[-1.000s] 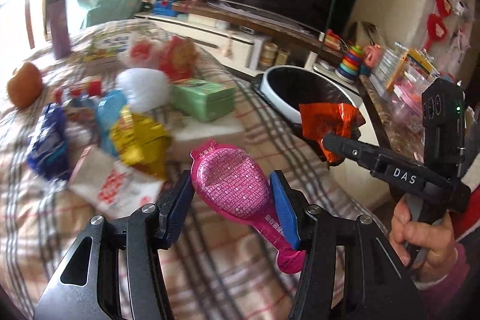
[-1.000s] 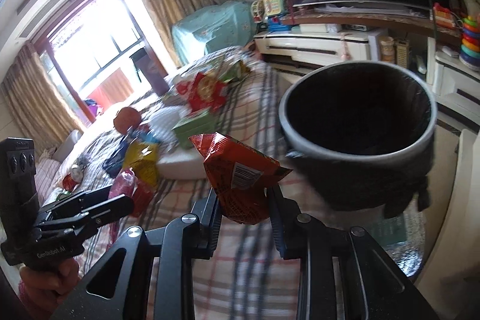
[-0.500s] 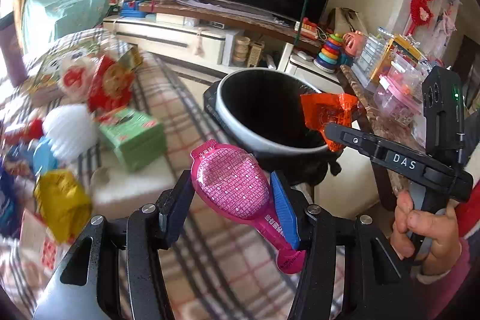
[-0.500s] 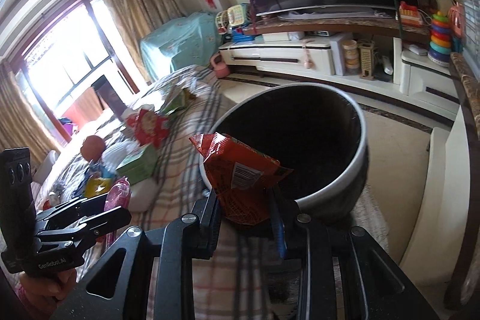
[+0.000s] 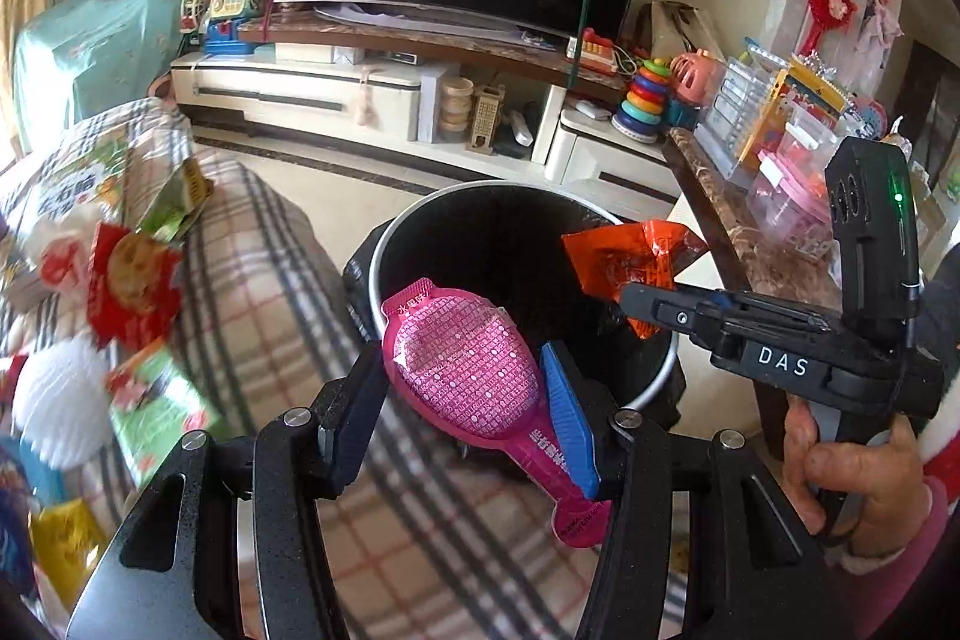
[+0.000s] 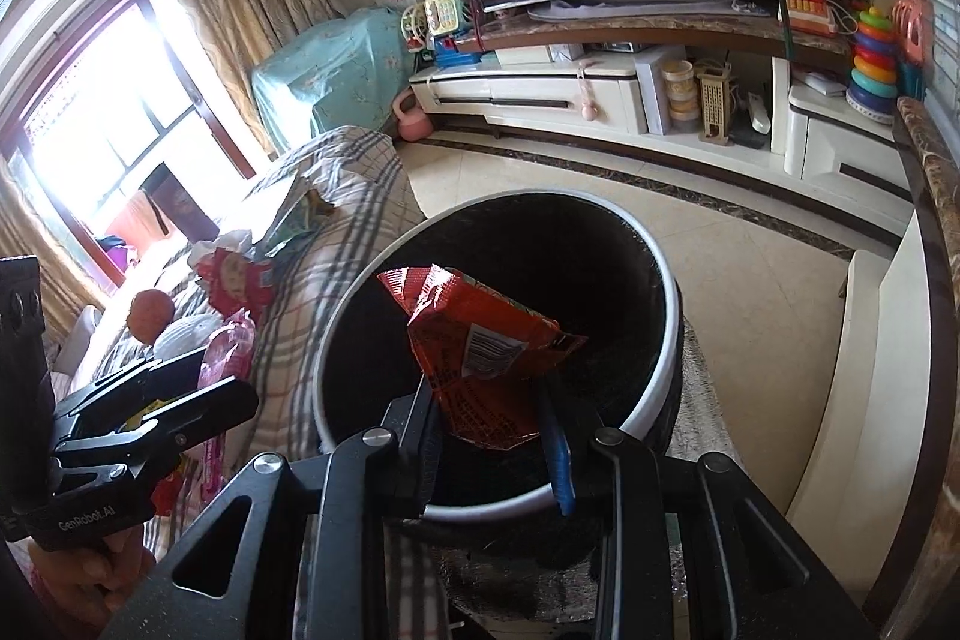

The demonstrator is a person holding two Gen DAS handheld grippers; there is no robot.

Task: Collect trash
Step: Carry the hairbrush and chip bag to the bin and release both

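My left gripper (image 5: 462, 412) is shut on a pink spoon-shaped foil packet (image 5: 468, 364) and holds it at the near rim of the round black trash bin (image 5: 414, 214). My right gripper (image 6: 495, 418) is shut on an orange snack wrapper (image 6: 480, 346) and holds it over the bin's open mouth (image 6: 540, 208). The right gripper also shows in the left wrist view (image 5: 630, 301) with the orange wrapper (image 5: 624, 262) above the bin's far rim. The left gripper shows in the right wrist view (image 6: 228, 370) at the left.
More wrappers lie on the plaid-covered table (image 5: 264, 268) at the left: a red cookie packet (image 5: 132, 286), a green box (image 5: 156, 412), a white ball (image 5: 54, 400). A TV cabinet (image 5: 360, 94) stands behind. A marble counter (image 5: 738, 232) with toys runs along the right.
Both grippers have swung right and forward from the littered table to the bin. The orange wrapper is now over the bin's mouth and the pink packet is at its rim.
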